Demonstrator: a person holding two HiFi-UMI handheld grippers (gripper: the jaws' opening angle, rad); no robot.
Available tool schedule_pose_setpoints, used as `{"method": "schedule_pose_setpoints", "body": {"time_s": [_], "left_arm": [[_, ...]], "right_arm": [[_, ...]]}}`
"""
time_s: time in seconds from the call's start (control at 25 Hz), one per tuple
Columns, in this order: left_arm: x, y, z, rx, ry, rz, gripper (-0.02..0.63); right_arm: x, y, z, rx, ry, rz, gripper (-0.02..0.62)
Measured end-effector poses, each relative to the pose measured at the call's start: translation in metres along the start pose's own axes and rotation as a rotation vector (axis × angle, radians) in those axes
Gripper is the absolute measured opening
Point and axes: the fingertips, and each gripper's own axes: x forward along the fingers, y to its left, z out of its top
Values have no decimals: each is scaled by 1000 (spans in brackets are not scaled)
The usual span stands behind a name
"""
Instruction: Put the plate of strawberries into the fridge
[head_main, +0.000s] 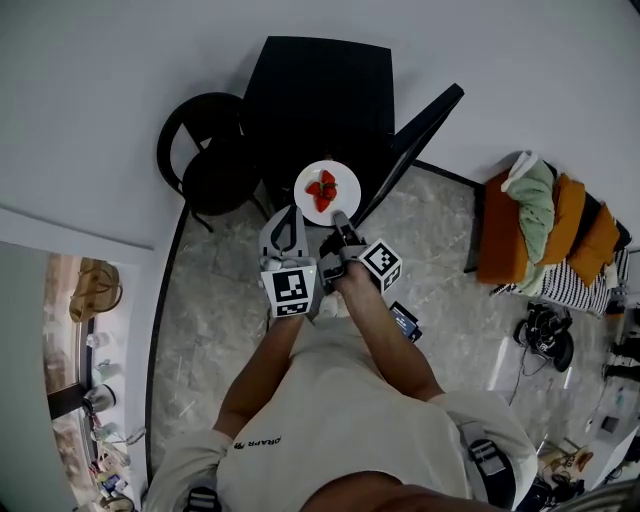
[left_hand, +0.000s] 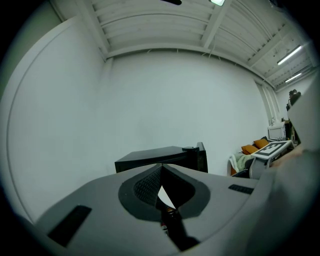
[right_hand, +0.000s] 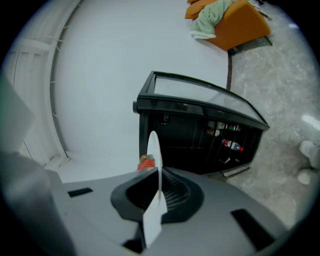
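A white plate with red strawberries hangs in front of the black fridge, whose door stands open to the right. My right gripper is shut on the plate's near rim. In the right gripper view the plate shows edge-on between the jaws of that gripper, with a strawberry on its left. Behind it the open fridge shows shelves with bottles. My left gripper sits just left of the plate; its jaws meet at the tips with nothing in them.
A black round chair stands left of the fridge. An orange sofa with clothes is at the right, also in the right gripper view. Headphones and small items lie on the marble floor at the right.
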Motion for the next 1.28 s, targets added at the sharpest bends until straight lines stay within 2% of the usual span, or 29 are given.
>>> {"method": "schedule_pose_setpoints", "body": {"time_s": [0.48,0.84,0.96,1.28], "left_arm": [[19,4,-15,10,32,-63,3],[38,8,-26,-22,31,-81,3],[44,11,-34,-47,37,-80,3],[61,16,-62,-52,65,-77,3]], "right_arm": [[26,-18,6,26,-47,-9,18],[53,-44,15,34,-72,-35,18],[61,-53,17,34,-62,-40,18],[86,-86,21,33,-54,-65,18]]}}
